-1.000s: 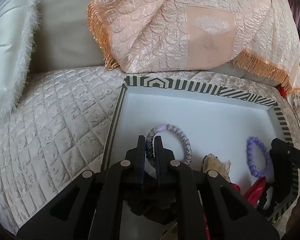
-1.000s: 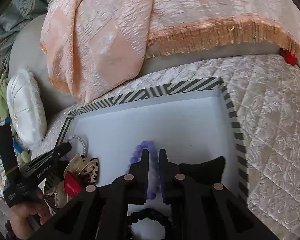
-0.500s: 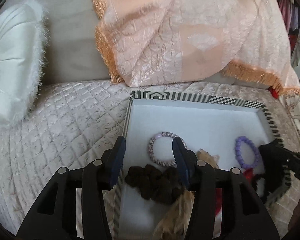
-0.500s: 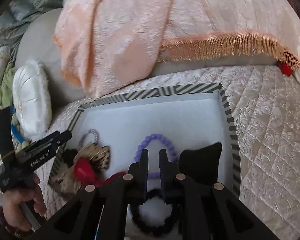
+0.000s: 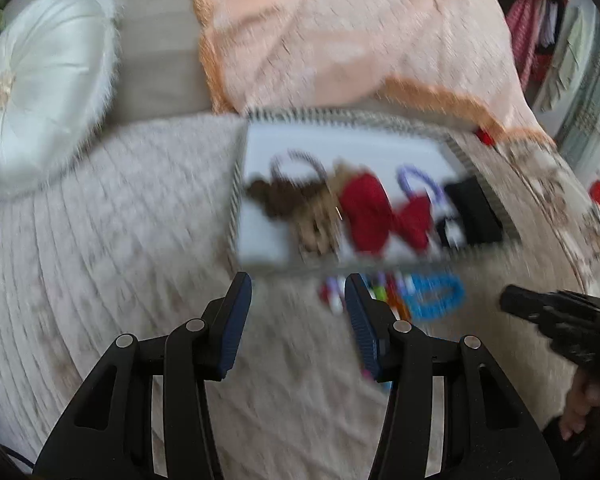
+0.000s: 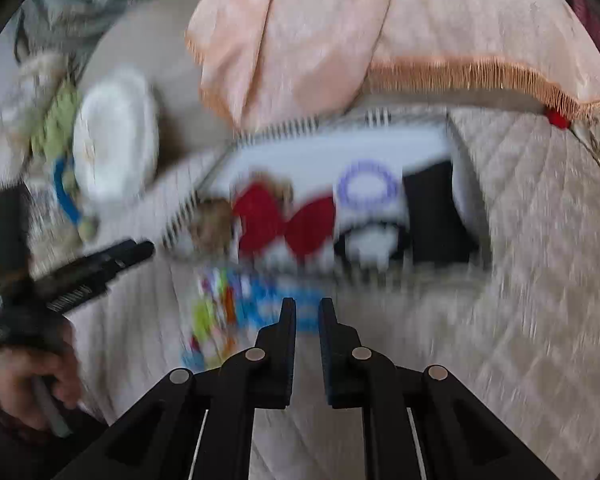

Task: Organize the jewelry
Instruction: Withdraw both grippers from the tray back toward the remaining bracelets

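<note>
A striped-rim tray (image 5: 482, 186) (image 6: 466, 168) lies on the quilted bed. It holds a grey braided bracelet (image 5: 298, 162), a brown scrunchie (image 5: 276, 198), a red bow (image 5: 384, 214) (image 6: 284, 222), a purple bead bracelet (image 5: 418, 182) (image 6: 366, 186) and a black bow (image 6: 436, 216). Colourful clips (image 5: 384, 290) (image 6: 216, 312) and a blue ring (image 5: 436, 296) (image 6: 278, 308) lie on the quilt in front of the tray. My left gripper (image 5: 298, 308) is open and empty above the quilt, short of the tray. My right gripper (image 6: 307, 312) is open by a narrow gap and empty, just over the blue ring. Both views are blurred.
A white round cushion (image 5: 40, 80) (image 6: 114, 136) sits at the left. A peach fringed blanket (image 5: 360, 40) (image 6: 380, 20) is draped behind the tray. Each gripper shows in the other's view, the right one (image 5: 560, 320) and the left one (image 6: 80, 272).
My left gripper let go of the grey bracelet, opened wide and pulled back out of the tray. My right gripper let go of the purple bracelet and pulled back too.
</note>
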Demonstrator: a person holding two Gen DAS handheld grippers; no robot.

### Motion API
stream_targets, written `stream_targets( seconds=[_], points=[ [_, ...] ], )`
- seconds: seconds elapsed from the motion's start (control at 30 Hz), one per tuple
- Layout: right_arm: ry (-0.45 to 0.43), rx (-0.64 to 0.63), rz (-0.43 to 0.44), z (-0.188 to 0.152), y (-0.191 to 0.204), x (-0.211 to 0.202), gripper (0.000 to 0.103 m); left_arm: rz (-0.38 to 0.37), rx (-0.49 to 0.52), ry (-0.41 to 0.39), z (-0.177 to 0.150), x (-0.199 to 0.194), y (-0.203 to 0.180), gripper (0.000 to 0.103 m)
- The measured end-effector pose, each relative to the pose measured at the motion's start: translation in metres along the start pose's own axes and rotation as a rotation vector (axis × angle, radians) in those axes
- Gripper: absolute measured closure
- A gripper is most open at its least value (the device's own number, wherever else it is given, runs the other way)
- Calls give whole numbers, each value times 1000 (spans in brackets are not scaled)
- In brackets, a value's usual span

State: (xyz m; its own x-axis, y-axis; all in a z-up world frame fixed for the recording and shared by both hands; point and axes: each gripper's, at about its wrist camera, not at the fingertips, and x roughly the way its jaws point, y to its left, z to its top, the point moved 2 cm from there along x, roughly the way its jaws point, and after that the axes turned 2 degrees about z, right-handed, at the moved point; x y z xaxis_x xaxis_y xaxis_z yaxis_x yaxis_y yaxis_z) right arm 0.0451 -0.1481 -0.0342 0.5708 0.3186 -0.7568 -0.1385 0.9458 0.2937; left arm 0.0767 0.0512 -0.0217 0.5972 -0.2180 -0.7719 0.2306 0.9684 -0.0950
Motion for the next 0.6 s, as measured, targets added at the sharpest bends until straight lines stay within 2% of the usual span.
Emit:
stream_targets(
  seconds=[0.13,0.2,0.33,0.43,0.6],
  points=[
    [113,-90,-131,-35,-2,28,93,-43,29,43,-25,3,-21,55],
    [71,-167,-149,-39,3,28,92,-51,49,60,-31,8,-31,55],
    [17,-245,-144,-50,5,27,91,-57,59,101,-35,26,-37,55],
    [16,-236,-121,-49,-2,26,91,-104,32,150,-40,35,-39,55],
    [21,-236,-113,-47,-2,28,91,-98,60,143,-40,39,-43,56]
  ],
)
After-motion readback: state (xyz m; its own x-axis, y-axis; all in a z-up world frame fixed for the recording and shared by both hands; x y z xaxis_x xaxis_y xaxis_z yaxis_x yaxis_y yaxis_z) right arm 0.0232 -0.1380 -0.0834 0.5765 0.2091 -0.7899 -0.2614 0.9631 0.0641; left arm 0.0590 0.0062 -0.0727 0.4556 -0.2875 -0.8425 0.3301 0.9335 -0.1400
